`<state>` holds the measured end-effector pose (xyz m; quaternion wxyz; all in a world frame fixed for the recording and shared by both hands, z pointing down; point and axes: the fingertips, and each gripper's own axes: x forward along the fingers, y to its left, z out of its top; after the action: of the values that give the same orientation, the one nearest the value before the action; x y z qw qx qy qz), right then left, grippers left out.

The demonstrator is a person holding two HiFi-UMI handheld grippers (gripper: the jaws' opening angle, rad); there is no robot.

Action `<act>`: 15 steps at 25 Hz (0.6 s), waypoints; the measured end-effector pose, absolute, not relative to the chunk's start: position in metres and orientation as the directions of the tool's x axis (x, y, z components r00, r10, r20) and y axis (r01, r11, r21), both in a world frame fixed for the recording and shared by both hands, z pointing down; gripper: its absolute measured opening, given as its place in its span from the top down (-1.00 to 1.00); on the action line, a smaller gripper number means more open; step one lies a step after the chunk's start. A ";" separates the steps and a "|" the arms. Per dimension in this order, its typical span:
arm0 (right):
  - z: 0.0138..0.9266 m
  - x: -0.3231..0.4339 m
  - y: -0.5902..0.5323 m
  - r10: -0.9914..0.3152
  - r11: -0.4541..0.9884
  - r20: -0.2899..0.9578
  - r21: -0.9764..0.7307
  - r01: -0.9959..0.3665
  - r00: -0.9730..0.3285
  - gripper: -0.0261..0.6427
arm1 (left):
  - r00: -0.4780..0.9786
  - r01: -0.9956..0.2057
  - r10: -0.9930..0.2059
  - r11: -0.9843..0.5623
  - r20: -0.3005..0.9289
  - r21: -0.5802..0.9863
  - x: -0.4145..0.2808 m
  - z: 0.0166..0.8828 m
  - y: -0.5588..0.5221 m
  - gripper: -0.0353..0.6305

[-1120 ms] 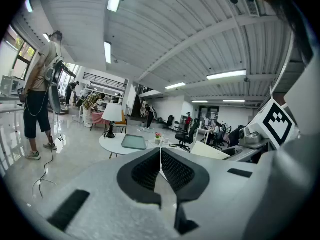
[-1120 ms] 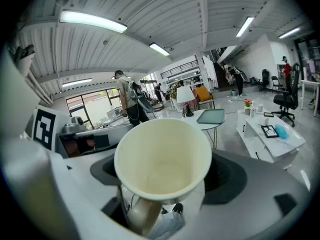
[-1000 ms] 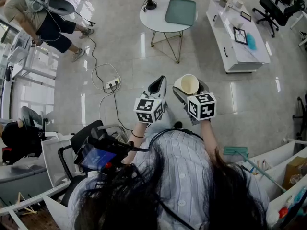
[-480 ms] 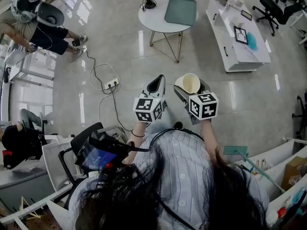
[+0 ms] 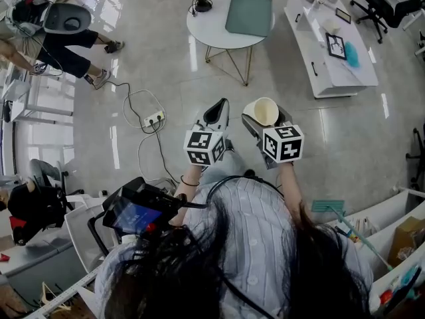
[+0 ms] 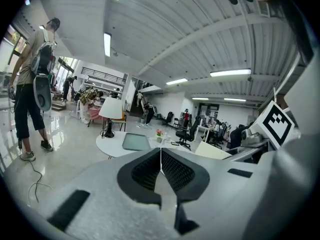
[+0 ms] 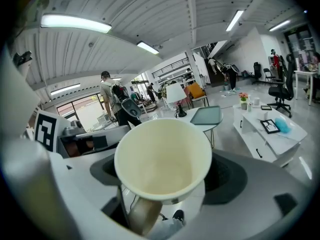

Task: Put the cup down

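A cream paper cup (image 5: 263, 111) is held in my right gripper (image 5: 264, 119), whose jaws are shut on its body; its empty open mouth (image 7: 162, 156) faces the right gripper view's camera. My left gripper (image 5: 215, 116) is beside it at the same height, shut with nothing between its ribbed pads (image 6: 150, 170). Both grippers hang over the glossy floor, well short of the round white table (image 5: 219, 26) ahead. On that table lies a grey-green tray (image 5: 248, 14).
A small black lamp base (image 5: 200, 4) stands on the round table. A long white low cabinet (image 5: 335, 52) with a picture frame and a blue item runs along the right. A power strip and cables (image 5: 153, 119) lie on the floor at left. A person (image 5: 46, 38) stands far left.
The view has advanced slightly toward the round table; both grippers ride a little higher in the frame. The person at far left has shifted further left. The cup stays held.
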<state>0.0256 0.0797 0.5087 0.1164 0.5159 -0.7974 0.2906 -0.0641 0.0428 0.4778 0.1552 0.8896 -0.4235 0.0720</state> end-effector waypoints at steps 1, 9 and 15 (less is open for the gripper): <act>0.510 0.026 0.073 -0.754 0.297 0.488 -0.343 -0.891 -0.439 -0.32 | 0.633 -0.774 -0.729 -0.595 0.261 0.215 -0.063 0.478 0.036 0.84; 0.513 0.021 0.029 -0.750 0.277 0.507 -0.342 -0.898 -0.425 -0.32 | 0.651 -0.759 -0.712 -0.611 0.261 0.226 -0.065 0.478 -0.012 0.84; 0.514 0.011 -0.001 -0.749 0.265 0.520 -0.333 -0.905 -0.411 -0.32 | 0.663 -0.749 -0.702 -0.620 0.262 0.235 -0.073 0.481 -0.043 0.84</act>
<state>0.0115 -0.0007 0.5140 0.1302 0.5270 -0.7846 0.2995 -0.0733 -0.0429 0.4808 0.1635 0.8970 -0.4043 0.0722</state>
